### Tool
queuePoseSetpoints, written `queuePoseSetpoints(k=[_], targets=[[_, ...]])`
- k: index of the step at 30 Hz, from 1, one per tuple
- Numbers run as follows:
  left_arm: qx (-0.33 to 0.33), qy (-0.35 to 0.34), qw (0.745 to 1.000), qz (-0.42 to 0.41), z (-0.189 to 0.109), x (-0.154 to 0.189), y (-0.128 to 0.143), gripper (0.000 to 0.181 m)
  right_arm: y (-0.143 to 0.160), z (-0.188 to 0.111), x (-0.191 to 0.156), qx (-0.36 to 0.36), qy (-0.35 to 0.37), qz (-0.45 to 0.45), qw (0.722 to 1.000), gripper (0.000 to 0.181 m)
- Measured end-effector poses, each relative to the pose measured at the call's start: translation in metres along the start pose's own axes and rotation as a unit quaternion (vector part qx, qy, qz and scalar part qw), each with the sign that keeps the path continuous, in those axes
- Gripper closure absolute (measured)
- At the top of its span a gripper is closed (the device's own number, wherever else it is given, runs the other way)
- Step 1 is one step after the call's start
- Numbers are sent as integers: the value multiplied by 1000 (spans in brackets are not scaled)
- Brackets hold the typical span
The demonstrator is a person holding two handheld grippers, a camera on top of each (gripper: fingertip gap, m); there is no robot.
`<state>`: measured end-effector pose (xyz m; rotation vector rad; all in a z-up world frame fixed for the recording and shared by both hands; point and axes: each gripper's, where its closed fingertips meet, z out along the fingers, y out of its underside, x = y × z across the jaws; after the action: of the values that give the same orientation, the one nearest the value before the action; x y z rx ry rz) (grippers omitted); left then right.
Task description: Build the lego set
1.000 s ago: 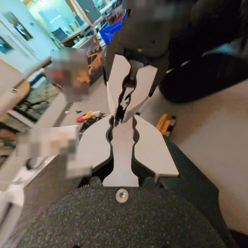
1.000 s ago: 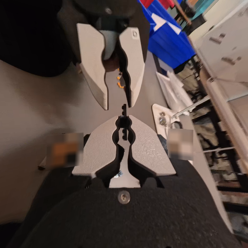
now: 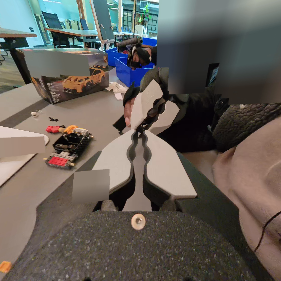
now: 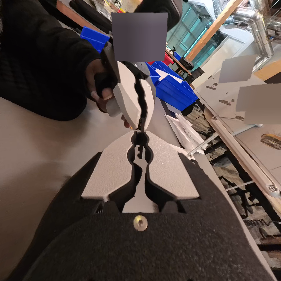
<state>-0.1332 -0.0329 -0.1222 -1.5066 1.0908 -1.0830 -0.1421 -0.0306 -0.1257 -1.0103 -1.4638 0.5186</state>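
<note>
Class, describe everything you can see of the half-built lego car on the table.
The half-built lego car sits on the grey table, left of both grippers and untouched by either. It looks like hard plastic, mostly black, a long open chassis with raised side walls. Its near end carries a red studded plate with light grey bricks behind, and small pegs stick out at the corners. At the far end are an orange piece and a grey one. Loose red and tan parts lie just beyond; whether they touch it is unclear.

Grey table (image 3: 94, 109), office desks (image 3: 71, 32), large windows (image 3: 129, 18) behind.
</note>
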Motion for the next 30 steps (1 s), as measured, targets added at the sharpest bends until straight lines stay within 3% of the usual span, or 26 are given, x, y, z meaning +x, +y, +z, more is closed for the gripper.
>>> queuePoseSetpoints(k=[7, 9, 11, 14, 19, 21, 26, 30], targets=[[40, 24, 996, -80, 0, 2, -6, 181, -3, -1, 5, -8, 38, -37, 999, 174], [31, 119, 987, -100, 13, 42, -7, 181, 18, 8, 5, -62, 39, -50, 996, 174], [-4, 45, 999, -2, 26, 41, 1, 180, 1, 6, 0, -6, 28, -5, 1000, 174], [41, 29, 998, -27, 3, 23, -21, 181, -2, -5, 16, -4, 47, 8, 999, 174], [37, -15, 999, -23, 3, 5, -15, 181, 2, -5, 16, -1, 34, 27, 999, 174], [42, -37, 998, -5, 0, -1, -17, 181, 1, -5, 13, 6, 15, 49, 999, 174], [12, -51, 995, 83, 4, 4, -12, 162, -1, -4, -2, 18, -74, 138, 988, 174], [-25, -41, 993, 111, 8, 11, -3, 175, 3, -2, -16, 1, -134, 157, 978, 174]])
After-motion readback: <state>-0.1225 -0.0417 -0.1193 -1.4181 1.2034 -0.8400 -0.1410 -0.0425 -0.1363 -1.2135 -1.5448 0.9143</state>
